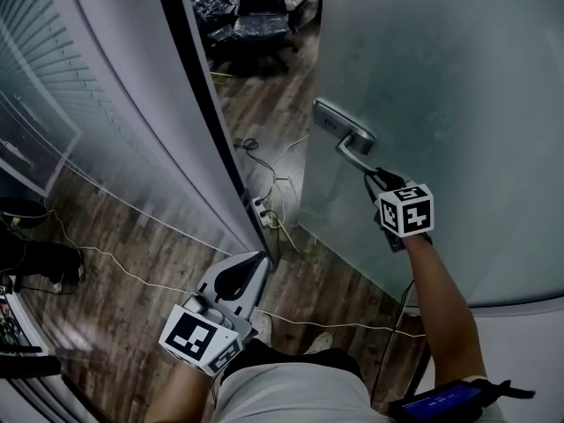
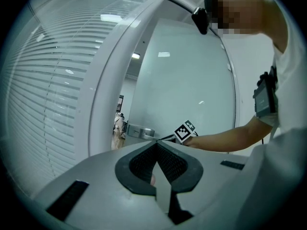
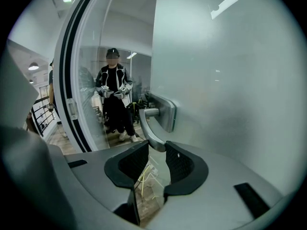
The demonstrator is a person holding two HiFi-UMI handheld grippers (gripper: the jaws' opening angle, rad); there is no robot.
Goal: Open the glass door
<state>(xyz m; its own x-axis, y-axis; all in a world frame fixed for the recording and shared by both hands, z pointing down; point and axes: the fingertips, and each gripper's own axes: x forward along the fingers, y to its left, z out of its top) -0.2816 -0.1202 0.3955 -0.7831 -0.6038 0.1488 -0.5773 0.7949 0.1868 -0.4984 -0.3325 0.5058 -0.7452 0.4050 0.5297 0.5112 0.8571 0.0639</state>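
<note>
Frosted glass door (image 1: 458,86) fills the right half of the head view and stands ajar. The dark door frame (image 1: 196,104) is to its left. Cables (image 1: 264,167) trail on the wood floor (image 1: 132,271) by the door's lower edge, and a black office chair (image 1: 260,20) sits top centre, beyond the gap. Armband device (image 1: 438,400) lower right, screen print too small to read. Right gripper (image 1: 374,176) has its jaws partly spread, pinching the tip of the lever handle (image 1: 354,152) (the handle fills the gap). Left gripper (image 1: 260,258) is lower centre, jaws pressed together on nothing, apart from the door.
</note>
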